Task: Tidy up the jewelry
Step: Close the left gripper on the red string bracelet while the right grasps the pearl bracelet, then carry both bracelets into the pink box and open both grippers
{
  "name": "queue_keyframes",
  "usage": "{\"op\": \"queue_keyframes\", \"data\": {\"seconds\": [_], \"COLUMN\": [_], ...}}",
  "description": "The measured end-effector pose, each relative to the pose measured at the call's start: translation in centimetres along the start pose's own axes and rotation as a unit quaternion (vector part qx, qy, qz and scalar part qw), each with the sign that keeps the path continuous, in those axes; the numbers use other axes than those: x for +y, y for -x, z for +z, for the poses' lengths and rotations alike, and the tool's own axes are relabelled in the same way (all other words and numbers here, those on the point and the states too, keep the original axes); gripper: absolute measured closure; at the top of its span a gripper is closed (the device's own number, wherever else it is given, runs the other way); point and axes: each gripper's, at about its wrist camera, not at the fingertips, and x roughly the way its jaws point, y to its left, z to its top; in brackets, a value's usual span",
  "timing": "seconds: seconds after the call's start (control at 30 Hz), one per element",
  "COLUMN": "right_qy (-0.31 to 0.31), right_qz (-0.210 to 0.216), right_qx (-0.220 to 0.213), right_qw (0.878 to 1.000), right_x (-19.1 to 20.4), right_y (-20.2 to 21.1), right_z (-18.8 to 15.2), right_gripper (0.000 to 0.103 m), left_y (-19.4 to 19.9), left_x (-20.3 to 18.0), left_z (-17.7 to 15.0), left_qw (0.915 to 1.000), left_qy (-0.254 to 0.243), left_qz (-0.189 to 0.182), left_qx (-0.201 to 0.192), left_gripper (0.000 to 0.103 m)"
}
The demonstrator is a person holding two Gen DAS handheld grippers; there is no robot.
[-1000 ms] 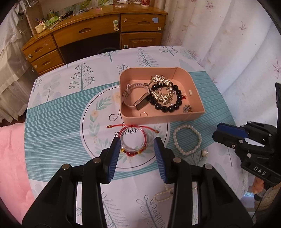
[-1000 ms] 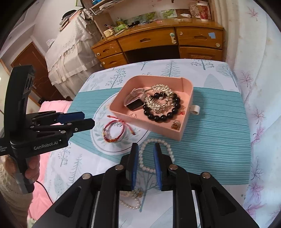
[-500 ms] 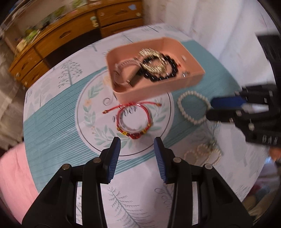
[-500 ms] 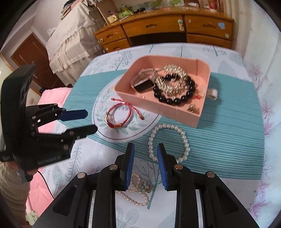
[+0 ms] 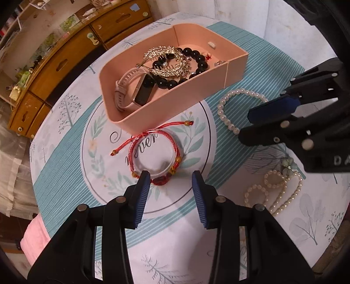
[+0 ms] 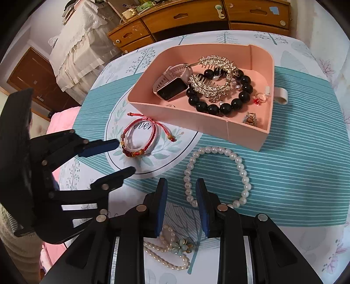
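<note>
A pink tray (image 5: 236, 65) (image 6: 265, 139) holds a pink watch (image 5: 131, 87) (image 6: 169, 87), a black bead bracelet (image 6: 221, 108), a gold hair clip (image 5: 166, 59) and small rings. A red string bracelet (image 5: 156, 156) (image 6: 137, 139) lies on the cloth in front of the tray. My left gripper (image 5: 171, 191) (image 6: 125, 156) is open, its tips just short of that bracelet's near beads. A white pearl bracelet (image 5: 231, 109) (image 6: 216, 177) lies to the right. My right gripper (image 6: 181, 204) (image 5: 253, 122) is open, low over the pearl bracelet's near left part.
A pearl necklace with a green flower (image 5: 277, 187) (image 6: 172, 249) lies near the table's front edge, partly under my right gripper. A wooden dresser (image 5: 65, 59) (image 6: 196, 19) stands behind the round table. A pink cushion (image 5: 35, 242) lies at the left.
Both grippers have come lower and closer to the table. The left one has closed in on the red bracelet. The right jaws have opened wider near the pearl bracelet.
</note>
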Motion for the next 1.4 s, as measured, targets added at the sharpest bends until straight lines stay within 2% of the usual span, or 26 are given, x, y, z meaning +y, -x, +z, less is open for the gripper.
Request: {"op": "queue_keyframes", "data": {"seconds": [0.3, 0.37, 0.57, 0.73, 0.87, 1.03, 1.17, 1.3, 1.33, 1.4], "right_qy": [-0.005, -0.004, -0.008, -0.014, -0.006, 0.008, 0.037, 0.096, 0.109, 0.132], "right_qz": [0.006, 0.008, 0.012, 0.010, -0.007, -0.035, -0.061, -0.104, -0.115, -0.146], "right_qx": [0.002, 0.002, 0.004, 0.004, 0.006, 0.016, 0.020, 0.024, 0.023, 0.020], "right_qw": [1.000, 1.000, 1.000, 1.000, 1.000, 0.999, 0.997, 0.990, 0.987, 0.980], "right_x": [-0.3, -0.2, -0.3, -0.1, 0.5, 1.2, 2.4, 4.4, 4.8, 5.4], "right_y": [-0.4, -0.4, -0.5, -0.7, -1.1, -2.0, -2.3, -3.0, -3.2, -3.5], "right_z": [0.3, 0.3, 0.4, 0.9, 1.2, 1.4, 1.5, 1.4, 1.2, 0.7], "right_gripper": [0.076, 0.076, 0.076, 0.076, 0.076, 0.076, 0.076, 0.077, 0.078, 0.089], "left_y": [-1.3, -1.4, -2.1, -2.6, -2.9, -3.1, -3.0, -3.2, -3.2, -3.1], "left_x": [-0.2, 0.0, 1.0, 2.1, 2.7, 3.2, 3.7, 5.3, 5.7, 6.6], "left_z": [1.2, 1.6, 2.4, 2.8, 2.8, 2.6, 2.1, 1.1, 0.8, 0.4], "left_qw": [0.9999, 0.9999, 0.9979, 0.9937, 0.9918, 0.9894, 0.9868, 0.9815, 0.9802, 0.9775], "left_qy": [-0.014, -0.006, 0.034, 0.077, 0.091, 0.114, 0.136, 0.169, 0.175, 0.190], "left_qz": [0.003, 0.002, 0.008, 0.002, 0.000, -0.008, -0.009, -0.011, -0.011, -0.011], "left_qx": [0.008, 0.015, 0.054, 0.082, 0.090, 0.089, 0.089, 0.090, 0.091, 0.090], "left_gripper": [0.069, 0.069, 0.087, 0.088, 0.088, 0.094, 0.094, 0.094, 0.094, 0.094]}}
